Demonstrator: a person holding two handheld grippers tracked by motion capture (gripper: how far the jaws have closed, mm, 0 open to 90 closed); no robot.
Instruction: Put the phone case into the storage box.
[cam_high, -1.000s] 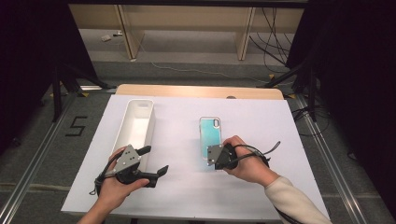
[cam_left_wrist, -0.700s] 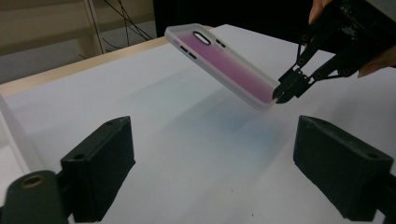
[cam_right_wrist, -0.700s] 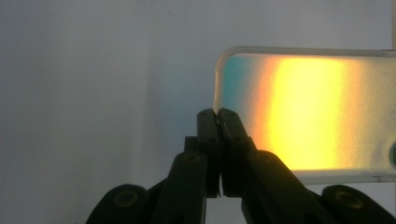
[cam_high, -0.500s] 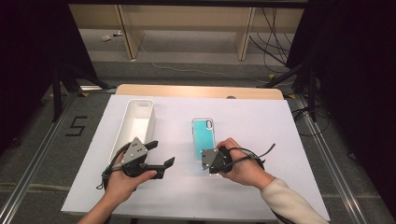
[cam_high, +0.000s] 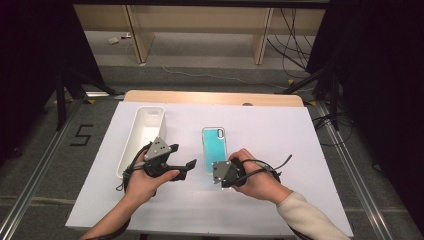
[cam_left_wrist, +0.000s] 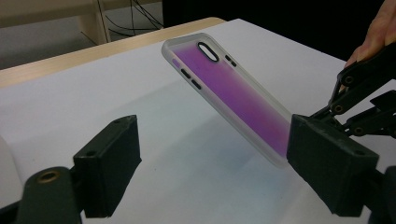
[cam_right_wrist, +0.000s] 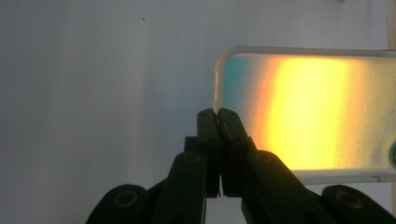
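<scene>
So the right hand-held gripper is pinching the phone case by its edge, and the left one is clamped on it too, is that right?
Not quite. The right hand-held gripper does pinch the phone case by its edge, but the left hand-held gripper is not clamped on it: the left gripper view shows its jaws open beside the case, which the right one holds tilted.

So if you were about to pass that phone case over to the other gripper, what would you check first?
1. Right gripper shut on the phone case at its near end: ok.
2. Case lifted off the white table: ok in the left gripper view, where it hangs tilted above the surface.
3. Left gripper open, nothing pressed between its pads: ok; its jaws have just been closing a little.
4. Case lined up between the left jaws: not ok, it sits off toward one jaw.
5. White bin free for a drop: ok.
6. Firmness of the right grip: cannot tell.
</scene>
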